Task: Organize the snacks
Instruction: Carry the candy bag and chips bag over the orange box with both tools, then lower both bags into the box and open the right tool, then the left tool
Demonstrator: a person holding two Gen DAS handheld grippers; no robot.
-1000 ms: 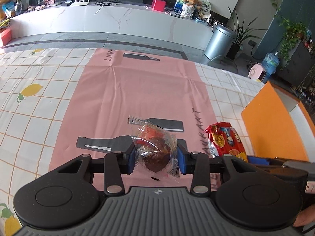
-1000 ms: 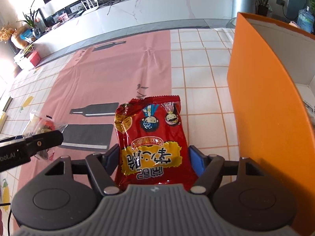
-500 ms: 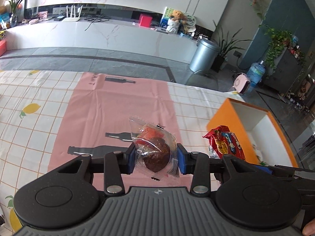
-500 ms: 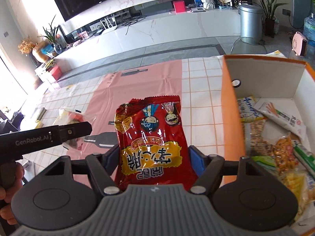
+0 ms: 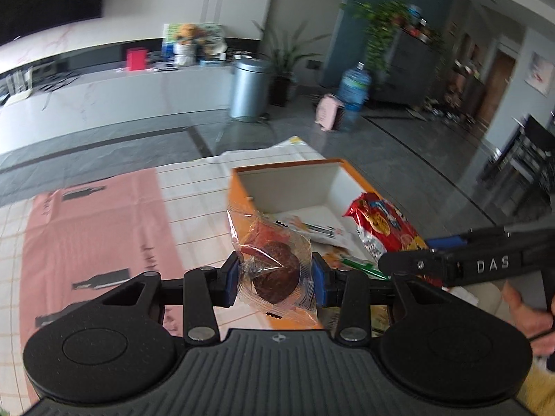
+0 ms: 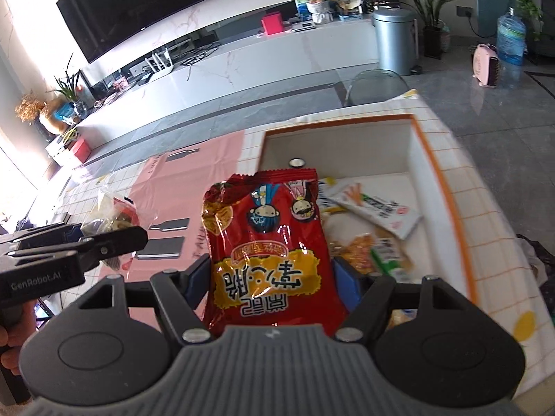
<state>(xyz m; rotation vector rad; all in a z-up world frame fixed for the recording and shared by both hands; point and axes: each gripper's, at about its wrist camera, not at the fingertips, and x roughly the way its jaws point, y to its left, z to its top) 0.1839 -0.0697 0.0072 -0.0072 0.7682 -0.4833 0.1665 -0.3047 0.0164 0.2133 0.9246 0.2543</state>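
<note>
Between the blue pads of the left tongs (image 5: 275,279), a clear-wrapped chocolate pastry (image 5: 274,270) is pinched, held above the near wall of the orange box (image 5: 277,168). At three o'clock of it, the right tongs (image 6: 274,280) clamp a red snack bag (image 6: 267,246) from both sides, jaws set wide, the bag hanging over the box's near left corner. Farther out, at one o'clock, loose snack packets (image 6: 374,208) lie on the box floor. At ten o'clock, a pink mat (image 5: 93,228) covers the tiled worktop (image 6: 485,215). Beyond stands a metal bin (image 6: 393,41).
</note>
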